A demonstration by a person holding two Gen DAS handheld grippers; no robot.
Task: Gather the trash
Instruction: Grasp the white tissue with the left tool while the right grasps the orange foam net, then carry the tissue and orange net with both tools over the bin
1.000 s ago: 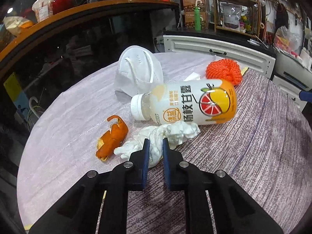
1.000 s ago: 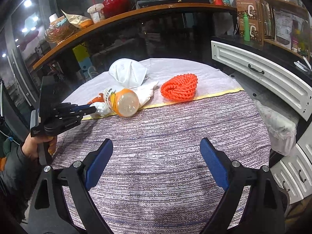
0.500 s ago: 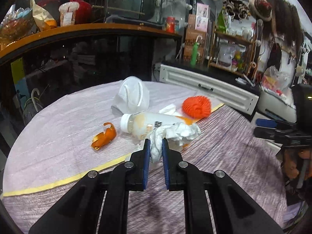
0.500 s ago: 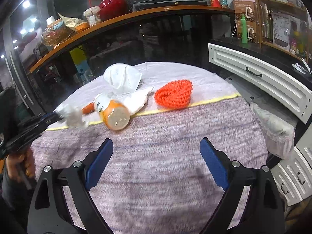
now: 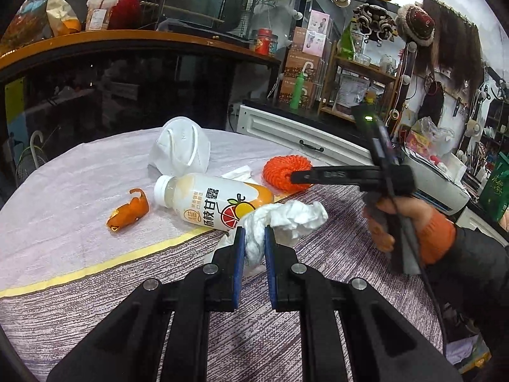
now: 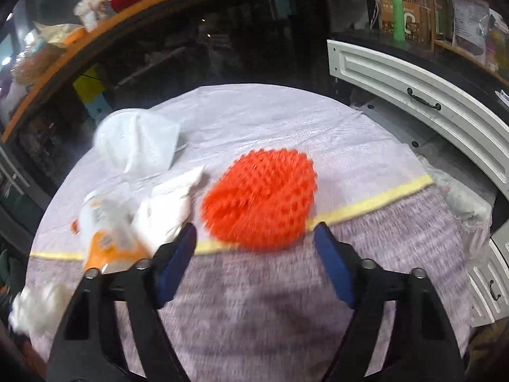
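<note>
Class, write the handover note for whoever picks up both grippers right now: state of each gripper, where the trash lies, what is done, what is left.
Left gripper: shut on the crumpled tissue, lifted off the table.
Right gripper: open, empty, closing in on the orange mesh scrubber.
On the table: drink bottle lying on its side, orange peel beside its cap, white face mask behind, flat tissue between bottle and scrubber.
Done: tissue picked up.
Left: drop the tissue (no bin in view), then collect scrubber, bottle, peel, mask, flat tissue.
</note>
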